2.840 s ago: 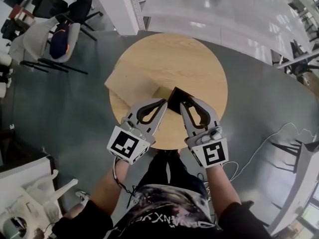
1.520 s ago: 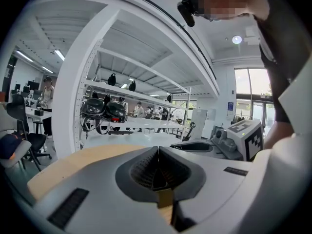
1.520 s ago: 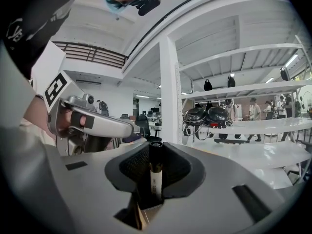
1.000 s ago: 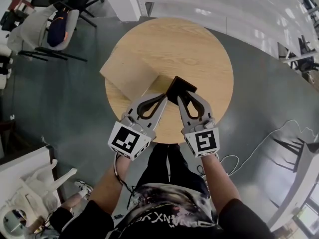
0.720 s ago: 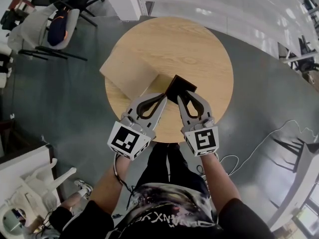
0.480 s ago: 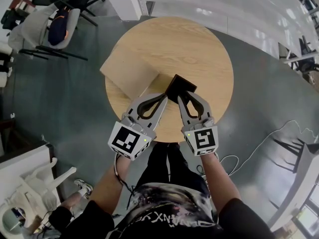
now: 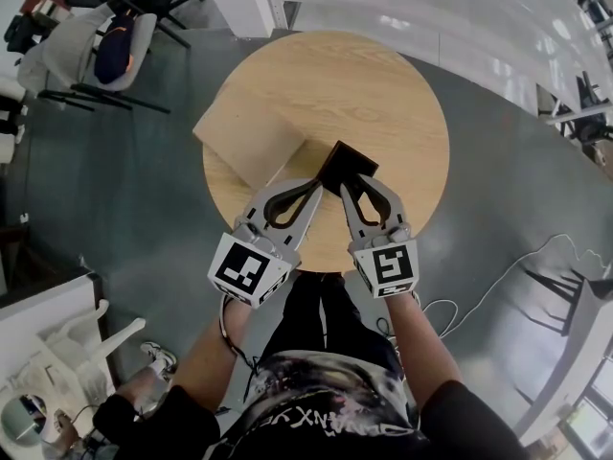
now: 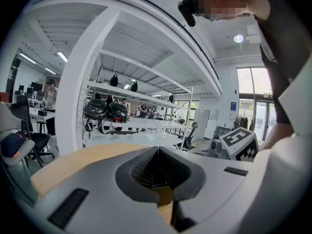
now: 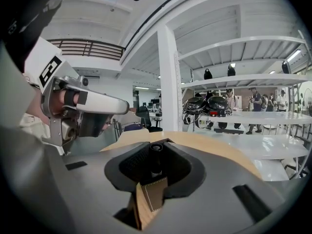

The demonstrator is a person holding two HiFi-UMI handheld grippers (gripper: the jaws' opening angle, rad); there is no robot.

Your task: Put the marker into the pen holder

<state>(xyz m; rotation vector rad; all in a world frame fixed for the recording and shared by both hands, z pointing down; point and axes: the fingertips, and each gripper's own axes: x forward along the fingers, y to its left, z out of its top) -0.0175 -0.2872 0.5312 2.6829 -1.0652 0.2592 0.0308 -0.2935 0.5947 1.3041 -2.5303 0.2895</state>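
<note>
Shifted in toward pen holder [image 7: 347, 164], then steady; clamping marker [image 9: 155, 162] in right gripper [image 7: 352, 184], keeping left gripper [image 7: 314, 190] shut, empty; insertion likely next.

right gripper [image 7: 357, 182] straightened slightly, rear swung inward

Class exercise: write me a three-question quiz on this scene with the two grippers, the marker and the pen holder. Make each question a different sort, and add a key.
1. True or false: the left gripper has its jaws together with nothing between them.
2. Which gripper holds the marker? A) the left gripper B) the right gripper C) neither
3. Fill in: the pen holder stands on a round wooden ____.

Key: 1 true; 2 B; 3 table.
</note>
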